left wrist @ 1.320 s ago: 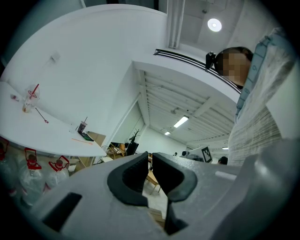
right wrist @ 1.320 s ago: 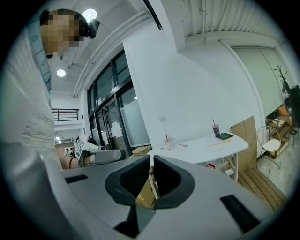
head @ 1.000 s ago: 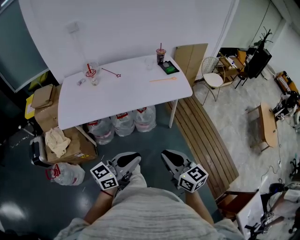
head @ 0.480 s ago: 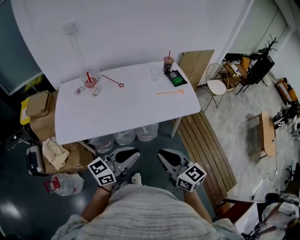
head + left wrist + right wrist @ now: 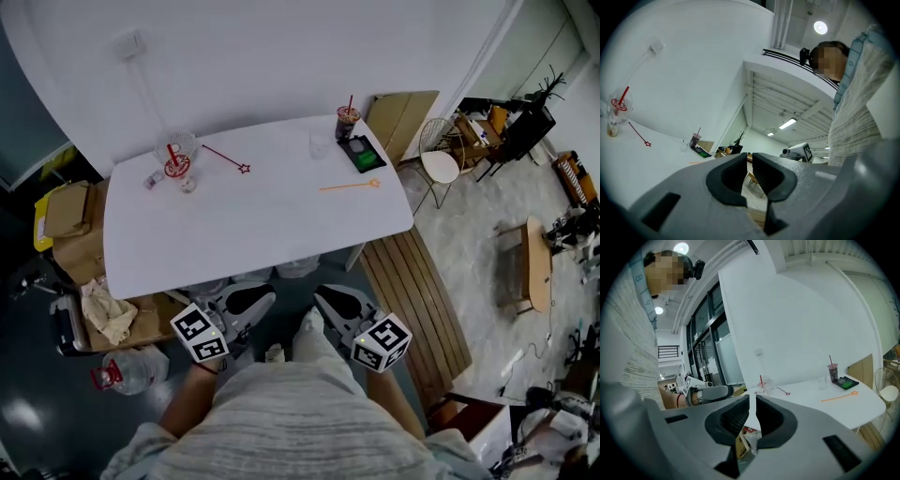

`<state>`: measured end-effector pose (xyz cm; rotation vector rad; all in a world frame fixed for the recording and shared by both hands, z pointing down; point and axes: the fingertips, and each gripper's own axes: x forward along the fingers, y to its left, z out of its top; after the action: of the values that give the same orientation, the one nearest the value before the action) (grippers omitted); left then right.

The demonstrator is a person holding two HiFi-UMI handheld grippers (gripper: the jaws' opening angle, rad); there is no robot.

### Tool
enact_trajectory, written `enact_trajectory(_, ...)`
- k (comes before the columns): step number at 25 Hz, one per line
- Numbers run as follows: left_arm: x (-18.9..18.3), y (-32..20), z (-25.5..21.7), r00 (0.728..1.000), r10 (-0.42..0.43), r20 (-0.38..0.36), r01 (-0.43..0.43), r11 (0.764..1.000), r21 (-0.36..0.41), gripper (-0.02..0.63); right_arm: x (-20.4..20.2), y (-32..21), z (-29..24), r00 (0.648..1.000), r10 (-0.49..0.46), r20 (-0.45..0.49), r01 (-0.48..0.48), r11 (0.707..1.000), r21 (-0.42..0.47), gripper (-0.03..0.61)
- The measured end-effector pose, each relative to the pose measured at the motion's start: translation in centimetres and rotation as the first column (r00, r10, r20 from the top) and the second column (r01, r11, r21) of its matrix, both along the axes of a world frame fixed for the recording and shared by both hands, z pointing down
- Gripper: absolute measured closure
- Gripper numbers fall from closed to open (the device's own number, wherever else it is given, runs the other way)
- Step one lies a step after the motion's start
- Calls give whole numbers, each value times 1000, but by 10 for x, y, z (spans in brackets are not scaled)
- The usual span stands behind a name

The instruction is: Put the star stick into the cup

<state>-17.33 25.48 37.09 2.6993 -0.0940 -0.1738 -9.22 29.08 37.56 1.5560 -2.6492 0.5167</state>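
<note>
red star stick (image 5: pixel 223 157), white table (image 5: pixel 253 225), orange stick (image 5: pixel 349 187)

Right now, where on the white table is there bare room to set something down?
The near half of the white table is bare, as is the middle between the red star stick and the orange stick. Crowded: the far left corner round the clear cup, and far right by the dark drink cup.

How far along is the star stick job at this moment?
Nothing done yet: the star stick lies on the table beside the cup. In hand: nothing; the left gripper and right gripper are empty, held short of the table. Left: reach, pick the stick up, drop it in the cup.
</note>
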Motion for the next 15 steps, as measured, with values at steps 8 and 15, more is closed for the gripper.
enact_trajectory(8, 41, -67, 16, 999, -27, 30, 28, 999, -40, 577, 51, -85, 13, 1000, -22, -4, 22, 999, -24, 568)
enact_trajectory(15, 105, -149, 16, 996, -55, 65, 58, 998, -38, 577, 120, -168, 19, 998, -55, -26, 54, 997, -59, 568)
